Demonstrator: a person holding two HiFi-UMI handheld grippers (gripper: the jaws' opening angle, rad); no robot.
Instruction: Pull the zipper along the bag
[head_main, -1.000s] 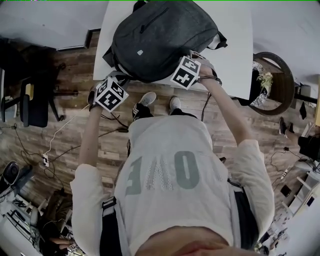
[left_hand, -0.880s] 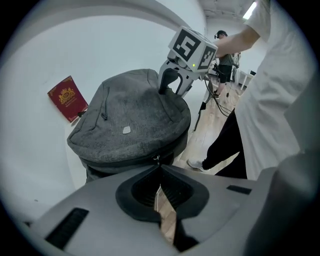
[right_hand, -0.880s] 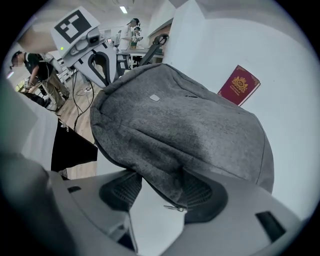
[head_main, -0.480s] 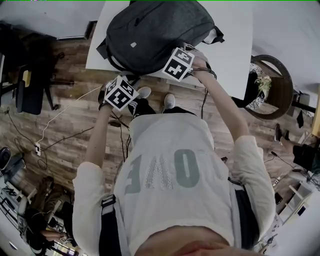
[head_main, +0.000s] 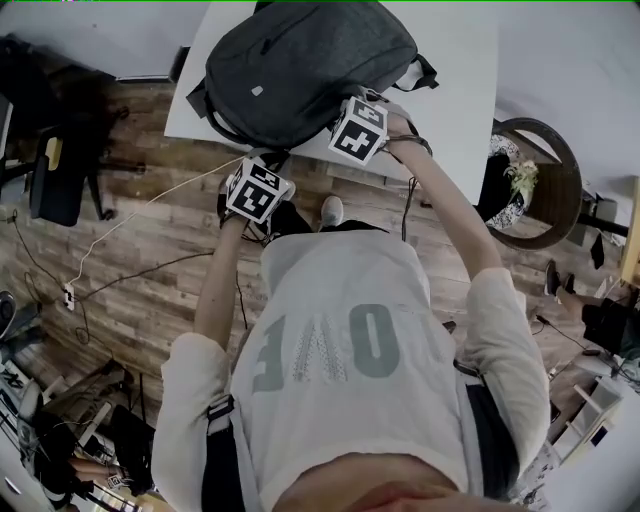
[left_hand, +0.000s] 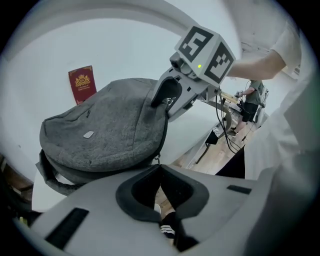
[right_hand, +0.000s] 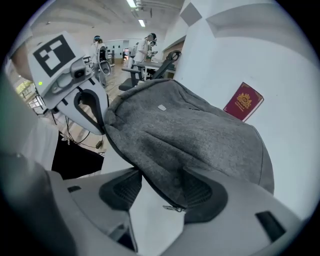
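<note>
Seemingly mid-pull: on the white tabletop (head_main: 460, 90) the grey fabric backpack (head_main: 300, 70) is gripped at its edge by the right tongs (right_hand: 160, 192); the closed left tongs (left_hand: 161, 171) are held at its zipper pull (left_hand: 156, 159); remaining travel is undetermined.

Wood-plank floor (head_main: 130, 290); white table (head_main: 460, 100); black chair (head_main: 55, 190) left.

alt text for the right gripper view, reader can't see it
The right gripper clamps the near edge of a grey backpack lying on a white table, a zipper pull showing between its jaws. The left gripper sits at the bag's left edge; a red booklet lies behind.
</note>
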